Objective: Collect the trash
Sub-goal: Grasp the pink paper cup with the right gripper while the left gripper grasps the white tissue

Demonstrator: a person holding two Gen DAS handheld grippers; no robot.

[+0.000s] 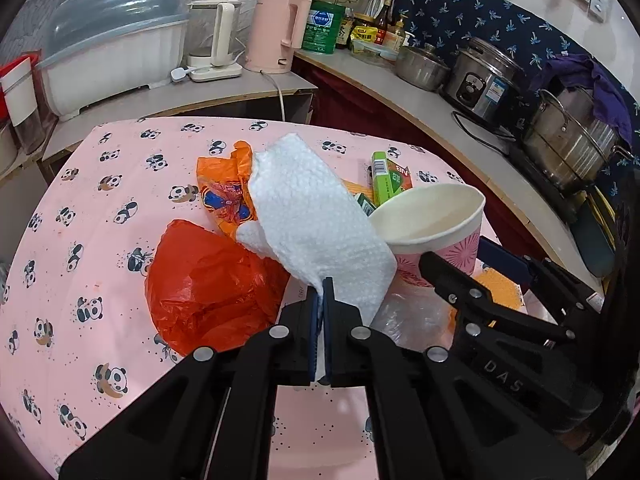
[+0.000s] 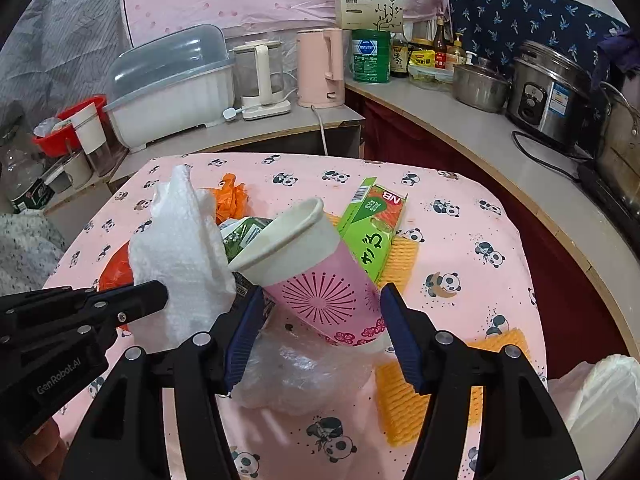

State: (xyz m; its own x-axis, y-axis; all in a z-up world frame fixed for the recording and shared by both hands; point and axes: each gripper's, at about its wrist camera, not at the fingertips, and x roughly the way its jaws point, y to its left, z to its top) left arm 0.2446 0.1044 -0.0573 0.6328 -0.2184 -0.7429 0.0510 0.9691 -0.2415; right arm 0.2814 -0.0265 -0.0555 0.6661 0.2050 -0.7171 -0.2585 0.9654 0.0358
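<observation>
Left claw (image 1: 322,286) pinches paper towel (image 1: 316,216); right claw (image 2: 322,300) grips paper cup (image 2: 316,280), green carton (image 2: 370,220) behind.

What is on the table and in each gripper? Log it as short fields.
left gripper: shut on the white paper towel
right gripper: fingers clamp the pink paper cup, which is tilted, mouth away
table: pink panda cloth
other trash: red bag, orange wrapper, green box, clear plastic

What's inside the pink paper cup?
The pink paper cup, tilted between the right claw fingers, shows only bare white walls inside. Its bottom is hidden from both cameras, so small things there can't be ruled out.
</observation>
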